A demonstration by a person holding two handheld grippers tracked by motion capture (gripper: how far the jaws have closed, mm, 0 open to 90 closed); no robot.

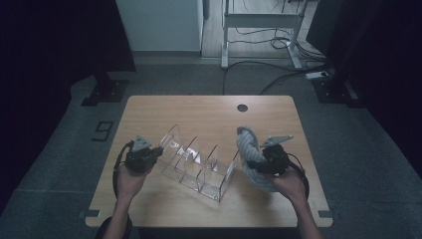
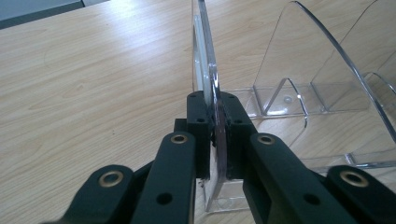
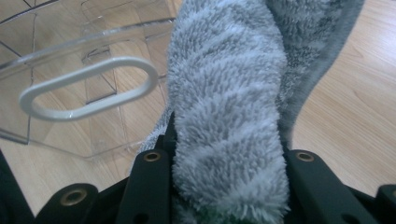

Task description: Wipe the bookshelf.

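Wood-grain table (image 1: pixel 149 199) under both my hands, dim room, grey floor beyond.

Left claw (image 1: pixel 158 151) (image 2: pixel 217 122): jaws clenched on the end wall of the clear acrylic organizer (image 1: pixel 196 162) (image 2: pixel 299 100). That wall stands edge-on between my pads (image 2: pixel 201 116) and rises straight ahead of them. Past it, off to the claw's right, the curved dividers and their compartments; bare wood off to its left.

Right claw (image 1: pixel 260 162) (image 3: pixel 229 154): grasping a fluffy grey towel (image 1: pixel 251 157) (image 3: pixel 229 102). The pile bulges between the two jaws and hides the tips. The towel runs up and away from the claw and folds over at the top; in the high view part of it hangs below my hand (image 1: pixel 289 183) toward the table. Just beyond the claw, on its left, is the near end of the organizer with its oval handle cutout (image 3: pixel 88 88); whether towel and plastic touch, I cannot tell.

Farther out, past the table's far edge: a round cable hole (image 1: pixel 242 107) in the top, then a white desk frame (image 1: pixel 261 30) and cables (image 1: pixel 278 74) on the floor.
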